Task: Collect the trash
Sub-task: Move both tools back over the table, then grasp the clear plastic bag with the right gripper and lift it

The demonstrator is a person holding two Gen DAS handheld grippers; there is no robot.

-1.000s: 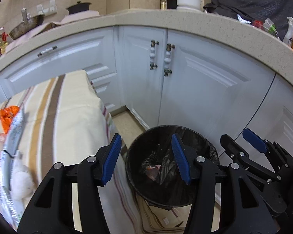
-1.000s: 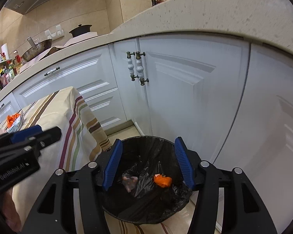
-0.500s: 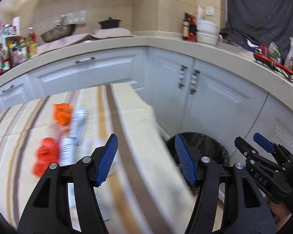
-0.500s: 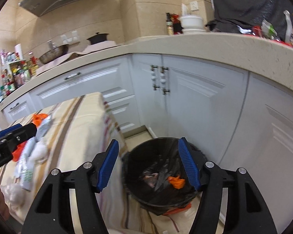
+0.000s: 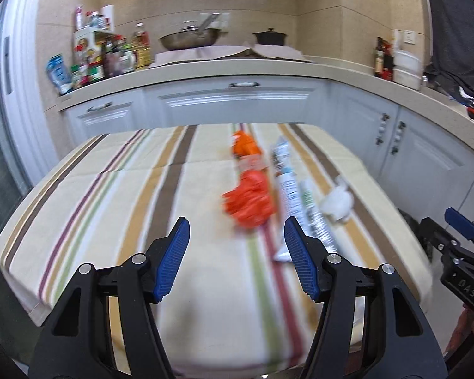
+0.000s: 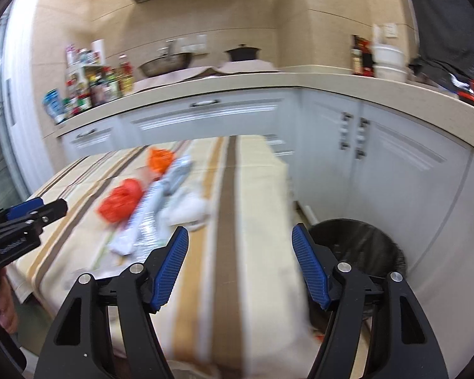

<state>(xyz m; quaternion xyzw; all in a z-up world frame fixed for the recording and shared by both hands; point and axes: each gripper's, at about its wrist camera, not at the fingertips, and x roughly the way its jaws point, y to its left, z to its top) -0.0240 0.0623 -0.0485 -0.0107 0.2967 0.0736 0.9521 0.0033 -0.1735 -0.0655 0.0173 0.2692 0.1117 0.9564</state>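
Two orange wrappers [image 5: 248, 200], two long silvery packets [image 5: 289, 186], one white tissue wad [image 5: 336, 203], one black bin [image 6: 363, 249], two grippers [image 5: 237, 255]

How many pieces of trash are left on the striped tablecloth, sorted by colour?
Orange or red: 2, the orange wrapper and the red crumpled bag
White or silver: 3, two long wrappers and the white wad
Total: 5, though blur may hide more.

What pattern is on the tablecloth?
The tablecloth is cream with lengthwise stripes in brown, tan, green and dark red, clearest in the left wrist view.
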